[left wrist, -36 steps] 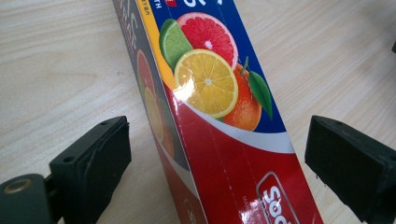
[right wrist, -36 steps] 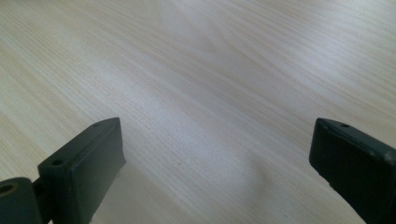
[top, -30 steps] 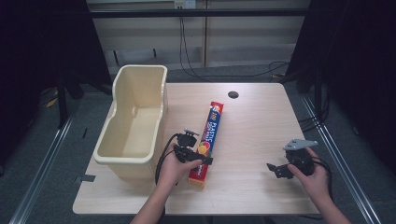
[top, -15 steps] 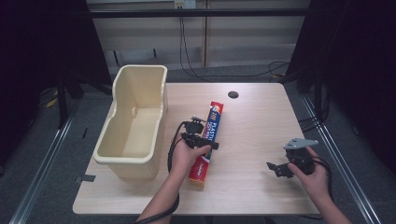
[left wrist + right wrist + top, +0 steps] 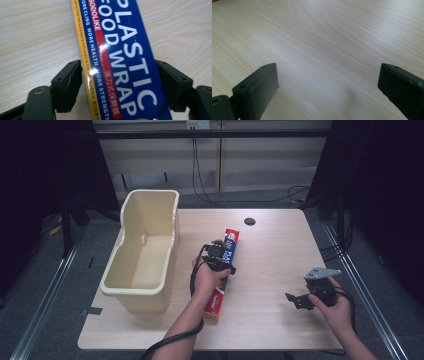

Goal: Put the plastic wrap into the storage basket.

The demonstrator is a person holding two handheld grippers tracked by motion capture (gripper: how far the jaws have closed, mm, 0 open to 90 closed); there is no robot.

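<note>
Plastic wrap box (image 5: 117, 62) flanked by the just-closing left gripper (image 5: 120, 82) jaws, pads at its sides, hand lowered over the surface (image 5: 270, 270), right gripper (image 5: 328, 92) jaws held wide above bare wood.

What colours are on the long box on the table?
The plastic wrap box is blue with a red stripe, yellow edge and white letters, clearest in the left gripper view.

Cream plastic bin (image 5: 142, 255) on table (image 5: 280, 250) left edge, cables (image 5: 200, 175) behind.

Counted on the bench (image 5: 280, 270): 1 plastic wrap box (image 5: 223, 270), 1 cream tub (image 5: 145, 250) at left edge, 2 grippers: left gripper (image 5: 220, 256), right gripper (image 5: 296, 300).
</note>
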